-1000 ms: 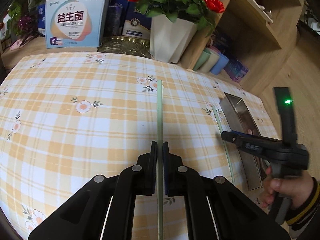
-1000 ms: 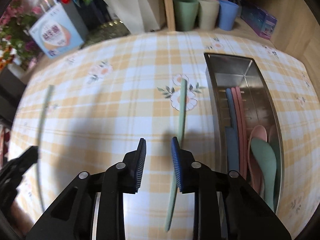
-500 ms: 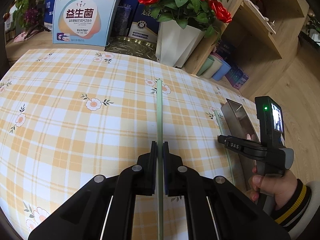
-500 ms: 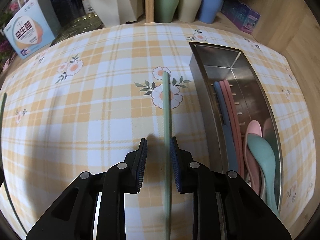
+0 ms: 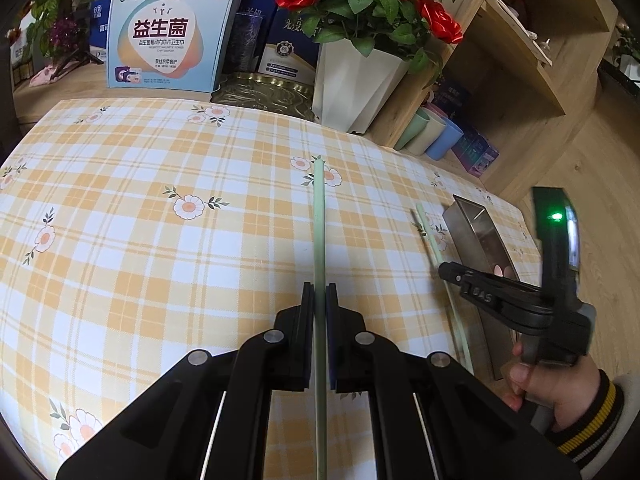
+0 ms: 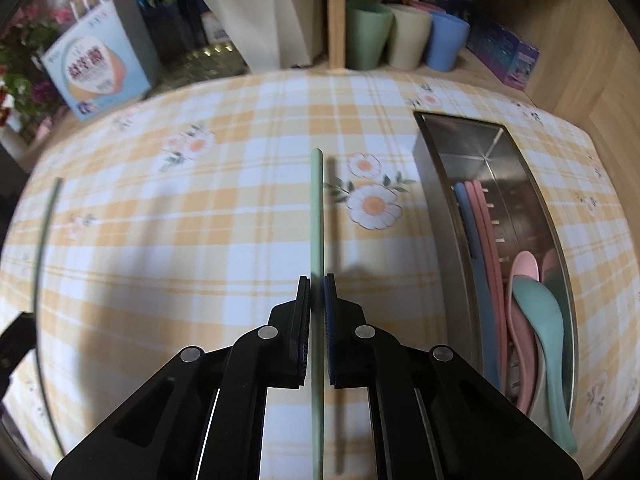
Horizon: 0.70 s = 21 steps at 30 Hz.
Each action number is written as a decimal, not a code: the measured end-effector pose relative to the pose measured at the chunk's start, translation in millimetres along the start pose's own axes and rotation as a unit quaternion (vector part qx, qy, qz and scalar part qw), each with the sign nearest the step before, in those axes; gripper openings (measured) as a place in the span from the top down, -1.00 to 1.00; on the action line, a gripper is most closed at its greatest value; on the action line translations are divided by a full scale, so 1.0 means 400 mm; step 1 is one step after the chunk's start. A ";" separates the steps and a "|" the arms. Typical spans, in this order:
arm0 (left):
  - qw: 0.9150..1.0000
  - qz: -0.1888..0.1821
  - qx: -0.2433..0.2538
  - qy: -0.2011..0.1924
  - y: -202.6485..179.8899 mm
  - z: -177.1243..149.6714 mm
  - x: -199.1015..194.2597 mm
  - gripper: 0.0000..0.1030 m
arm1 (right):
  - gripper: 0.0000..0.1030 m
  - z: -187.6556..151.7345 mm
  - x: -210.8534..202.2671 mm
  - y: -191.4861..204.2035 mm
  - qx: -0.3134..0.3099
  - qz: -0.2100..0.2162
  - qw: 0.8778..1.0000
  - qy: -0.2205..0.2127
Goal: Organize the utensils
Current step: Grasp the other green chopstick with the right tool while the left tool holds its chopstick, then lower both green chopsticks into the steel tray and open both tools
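Note:
My left gripper is shut on a pale green chopstick that points away over the checked tablecloth. My right gripper is shut on a second green chopstick, held slightly above the cloth with its shadow beside it. In the left wrist view the right gripper shows at the right with that chopstick. The steel utensil tray lies to the right and holds blue and pink chopsticks and pink and green spoons.
A white flower pot, a printed box and a brass dish stand behind the table. Three cups sit on a shelf at the back right. The table's right edge runs just past the tray.
My right gripper has moved over the second chopstick and shut on it, lifting it slightly. My left gripper has kept its chopstick and drifted forward.

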<state>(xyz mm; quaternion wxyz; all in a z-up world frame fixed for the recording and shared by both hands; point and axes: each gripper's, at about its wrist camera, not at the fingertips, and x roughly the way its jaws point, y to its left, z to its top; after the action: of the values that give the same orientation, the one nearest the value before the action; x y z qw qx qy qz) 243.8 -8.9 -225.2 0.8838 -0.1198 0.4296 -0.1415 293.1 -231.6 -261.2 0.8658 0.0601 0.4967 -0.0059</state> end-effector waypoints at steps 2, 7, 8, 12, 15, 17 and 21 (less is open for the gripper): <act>1.000 0.000 0.001 0.000 -0.003 0.001 -0.002 0.89 | 0.87 -0.002 -0.024 -0.001 0.003 0.018 1.000 -0.010; 1.000 -0.002 0.001 0.000 -0.018 0.004 -0.009 0.89 | 0.87 0.005 -0.100 -0.034 0.019 0.062 0.997 -0.039; 1.000 -0.003 0.002 0.000 -0.022 0.006 -0.009 0.89 | 0.87 0.010 -0.119 -0.047 0.021 0.065 0.997 -0.048; 1.000 -0.008 0.002 0.001 -0.039 0.009 -0.016 0.89 | 0.87 0.033 -0.172 -0.118 0.037 0.070 0.994 -0.071; 1.000 -0.012 0.003 0.002 -0.054 0.012 -0.021 0.89 | 0.87 0.055 -0.197 -0.200 0.050 0.056 0.994 -0.085; 1.000 -0.014 0.002 0.003 -0.063 0.012 -0.021 0.89 | 0.87 0.061 -0.198 -0.248 0.063 0.050 0.993 -0.082; 1.000 -0.016 0.005 0.009 -0.083 0.012 -0.019 0.89 | 0.87 0.052 -0.171 -0.322 0.081 0.046 0.994 -0.062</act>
<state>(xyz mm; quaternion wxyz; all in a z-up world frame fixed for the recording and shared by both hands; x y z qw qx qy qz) 238.0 -36.7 -205.7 0.8781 -0.1212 0.4346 -0.1589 267.3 -365.1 -204.8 0.8868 0.1524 0.4363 -0.0105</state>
